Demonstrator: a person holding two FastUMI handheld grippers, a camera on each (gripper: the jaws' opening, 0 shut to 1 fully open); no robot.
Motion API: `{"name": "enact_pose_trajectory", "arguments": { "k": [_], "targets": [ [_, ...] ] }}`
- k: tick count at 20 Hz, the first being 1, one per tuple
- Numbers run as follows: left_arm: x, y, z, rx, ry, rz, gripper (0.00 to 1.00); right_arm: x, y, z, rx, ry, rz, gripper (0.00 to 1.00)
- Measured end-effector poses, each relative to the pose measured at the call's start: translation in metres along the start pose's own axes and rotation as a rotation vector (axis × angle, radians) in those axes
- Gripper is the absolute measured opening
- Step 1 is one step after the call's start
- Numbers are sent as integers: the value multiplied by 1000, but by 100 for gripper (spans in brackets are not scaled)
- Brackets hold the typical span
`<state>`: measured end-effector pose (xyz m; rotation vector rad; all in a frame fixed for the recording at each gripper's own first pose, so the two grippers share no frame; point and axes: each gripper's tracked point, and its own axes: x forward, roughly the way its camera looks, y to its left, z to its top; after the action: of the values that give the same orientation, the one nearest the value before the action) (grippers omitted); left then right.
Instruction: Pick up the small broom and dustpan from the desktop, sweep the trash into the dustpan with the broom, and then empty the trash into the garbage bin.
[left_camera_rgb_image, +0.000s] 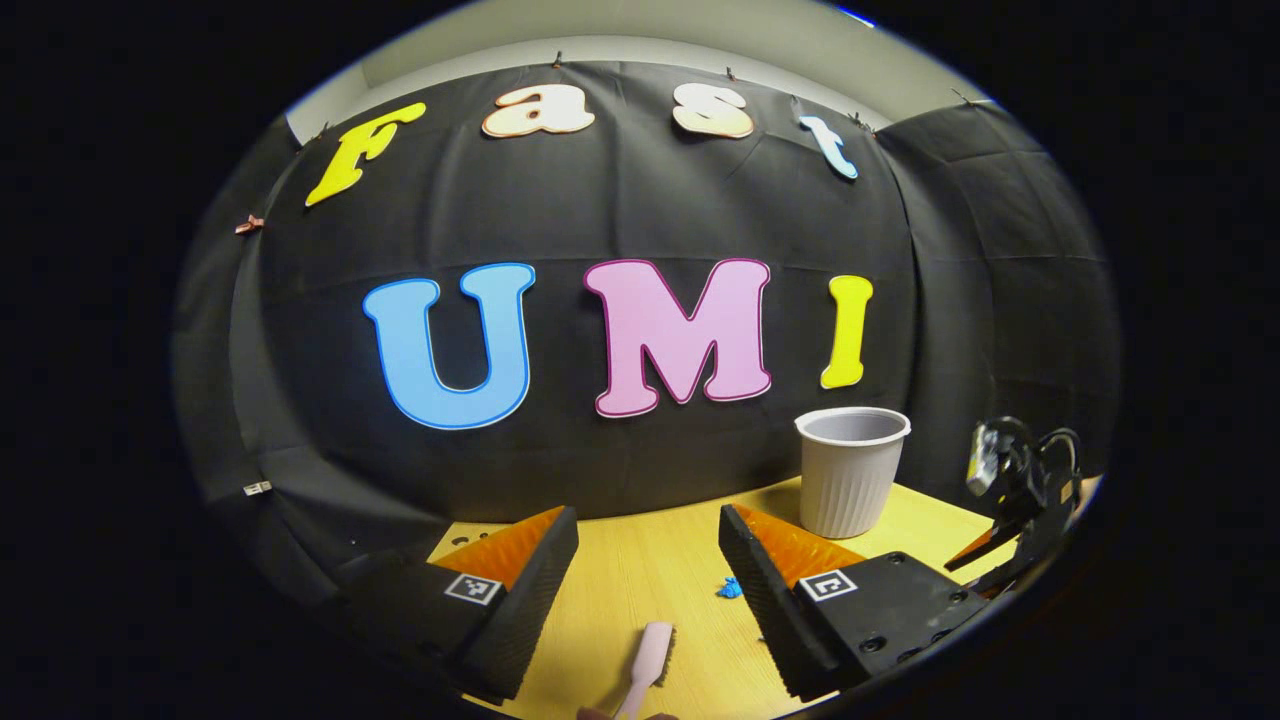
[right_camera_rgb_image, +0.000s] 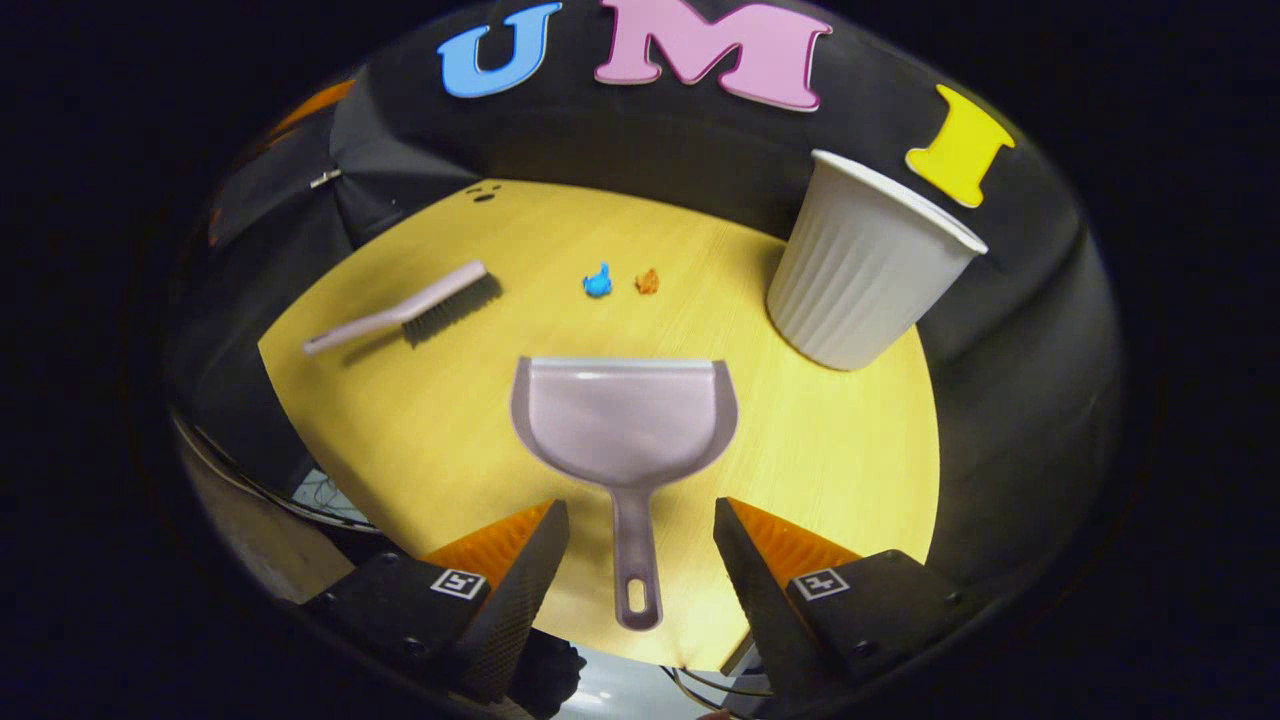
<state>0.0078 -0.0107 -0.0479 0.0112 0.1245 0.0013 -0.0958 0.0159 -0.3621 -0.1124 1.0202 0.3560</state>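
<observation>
Dustpan (right_camera_rgb_image: 624, 420) lies flat on the yellow desktop (right_camera_rgb_image: 830, 470) in the right gripper view, its handle running back toward the camera between the two fingers of the right gripper (right_camera_rgb_image: 640, 545). Those fingers stand wide apart on either side of the handle and touch nothing; whether they are at handle height or above it cannot be told. Beyond the pan's straight front lip sit two scraps of trash, a blue scrap (right_camera_rgb_image: 597, 283) and an orange scrap (right_camera_rgb_image: 647, 282), just beside each other. Off to the left of them lies the small broom (right_camera_rgb_image: 410, 310), bristles toward the scraps, handle pointing away. The ribbed garbage bin (right_camera_rgb_image: 860, 265) stands upright near the desktop's far right edge, against the black cloth wall (right_camera_rgb_image: 620, 130).

In the left gripper view, the left gripper (left_camera_rgb_image: 648, 545) also has its fingers spread apart, holding nothing. Nearest, the broom (left_camera_rgb_image: 648, 655) is cut off at the bottom edge, only its head and part of its handle visible. The blue scrap (left_camera_rgb_image: 729, 589) peeks out beside the right-hand finger, which partly hides it. Farther on is the bin (left_camera_rgb_image: 850, 470), and at the right edge the other gripper (left_camera_rgb_image: 1015, 500), dark and hard to make out.
</observation>
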Motion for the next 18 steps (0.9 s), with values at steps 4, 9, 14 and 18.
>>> {"name": "enact_pose_trajectory", "arguments": {
  "k": [4, 9, 14, 18],
  "targets": [
    [-2, 3, -7, 0, 19, 16, 92, 42, 0, -15, -17, 83, 6, 81],
    [-3, 8, -16, -15, 45, 37, 92, 77, 4, -30, -30, 181, 22, 77],
    [-1, 12, -25, -15, 63, 60, 93, 90, 6, -28, -4, 203, 24, 53],
    [2, 14, -34, -26, 84, 74, 93, 95, 6, -32, 10, 232, 36, 54]
  ]
}}
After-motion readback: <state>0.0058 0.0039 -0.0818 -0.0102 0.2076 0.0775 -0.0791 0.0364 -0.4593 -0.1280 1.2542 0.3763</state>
